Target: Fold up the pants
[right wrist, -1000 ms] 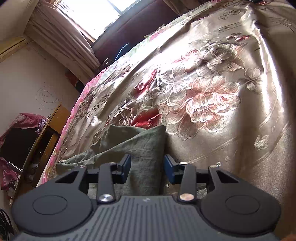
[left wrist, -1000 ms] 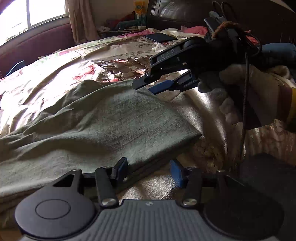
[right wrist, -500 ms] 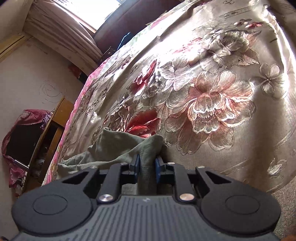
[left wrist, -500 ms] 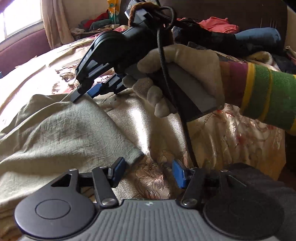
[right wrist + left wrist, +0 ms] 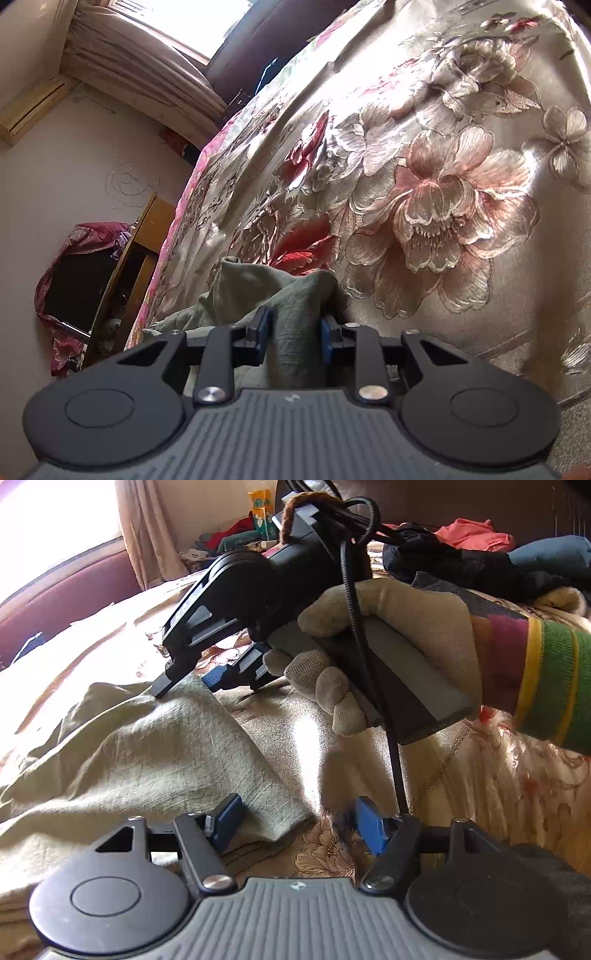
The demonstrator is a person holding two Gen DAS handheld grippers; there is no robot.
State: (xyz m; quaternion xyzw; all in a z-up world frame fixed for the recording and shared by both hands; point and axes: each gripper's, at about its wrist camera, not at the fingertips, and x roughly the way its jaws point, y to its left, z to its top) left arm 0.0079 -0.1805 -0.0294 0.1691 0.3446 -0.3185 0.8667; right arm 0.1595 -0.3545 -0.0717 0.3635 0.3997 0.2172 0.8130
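The olive-green pants lie partly folded on the floral bedspread. My left gripper hovers low over their near corner. Its jaws are opening; the corner lies between the blue pads, which do not press it. A gloved hand holds my right gripper at the far corner, where the cloth tents up into it. In the right wrist view a bunched fold of the pants fills the right gripper. Its jaws are easing open slightly while both pads still touch the fold.
Loose clothes are piled at the head of the bed. A window and curtain stand beyond the bed's far side. A wooden stand with a red cloth is on the floor. A black cable hangs from the right gripper.
The right gripper came down onto the pants' far corner and closed on a fold, then eased a little. My left gripper slid along the near edge to the corner, its jaws widening.
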